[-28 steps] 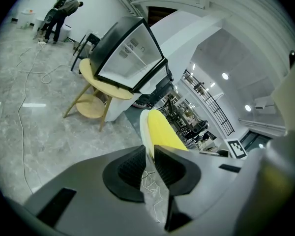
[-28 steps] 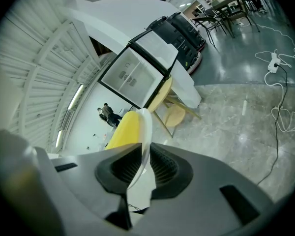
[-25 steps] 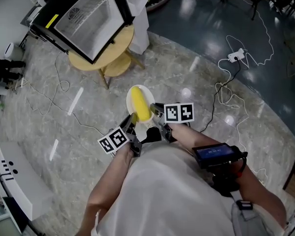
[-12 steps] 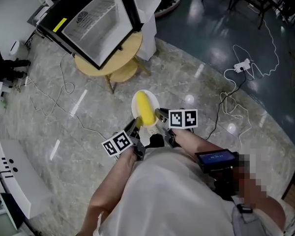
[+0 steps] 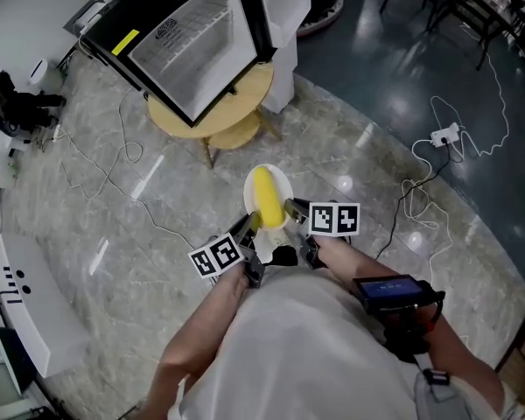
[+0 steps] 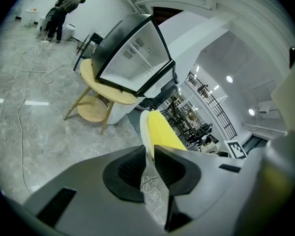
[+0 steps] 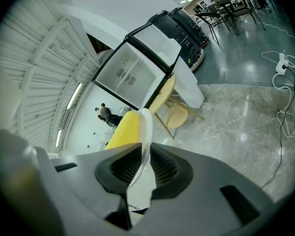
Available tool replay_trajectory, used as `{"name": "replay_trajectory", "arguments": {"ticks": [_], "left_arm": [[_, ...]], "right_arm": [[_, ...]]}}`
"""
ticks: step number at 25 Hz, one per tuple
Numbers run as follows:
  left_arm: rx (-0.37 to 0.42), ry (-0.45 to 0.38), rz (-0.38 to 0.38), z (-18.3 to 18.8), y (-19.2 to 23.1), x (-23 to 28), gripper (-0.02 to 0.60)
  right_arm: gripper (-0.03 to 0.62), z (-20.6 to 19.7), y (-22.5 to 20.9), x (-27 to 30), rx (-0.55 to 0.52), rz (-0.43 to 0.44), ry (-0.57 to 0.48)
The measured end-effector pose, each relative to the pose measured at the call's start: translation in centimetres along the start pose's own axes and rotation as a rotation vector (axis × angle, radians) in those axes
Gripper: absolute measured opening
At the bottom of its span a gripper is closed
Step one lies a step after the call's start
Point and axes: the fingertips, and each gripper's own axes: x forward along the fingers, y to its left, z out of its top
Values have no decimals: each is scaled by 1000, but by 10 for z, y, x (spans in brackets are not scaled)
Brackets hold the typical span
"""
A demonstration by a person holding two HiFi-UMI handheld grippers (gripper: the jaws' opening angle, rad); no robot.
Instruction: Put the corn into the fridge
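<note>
A round wooden table (image 5: pixel 236 103) bears the fridge (image 5: pixel 192 42); cables (image 5: pixel 446 135) trail over the seemingly marble floor (image 5: pixel 87 208).

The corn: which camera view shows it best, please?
The head view: it shows the whole corn from above, lying on the white plate. The left and right gripper views see it only side-on, beside the plate's rim, with its near end hidden.

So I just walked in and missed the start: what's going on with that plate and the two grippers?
A person holds a white plate with a yellow corn cob lying on it, using both handheld grippers. The left gripper has its jaws shut on the plate's near-left rim, and the right gripper grips the near-right rim. The plate is up above the marble floor. The glass-fronted fridge stands ahead on a round wooden table, apart from the plate, so the corn is not yet inside.
</note>
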Motion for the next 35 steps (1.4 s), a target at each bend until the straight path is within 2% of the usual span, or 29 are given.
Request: {"name": "replay_trajectory", "arguments": {"ticks": [22, 35], "left_arm": [[-10, 16, -1, 71, 22, 50, 61], [-8, 16, -56, 133, 33, 73, 61]], "right_arm": [[52, 67, -4, 59, 16, -9, 2], [52, 113, 9, 99, 25, -33, -31]]}}
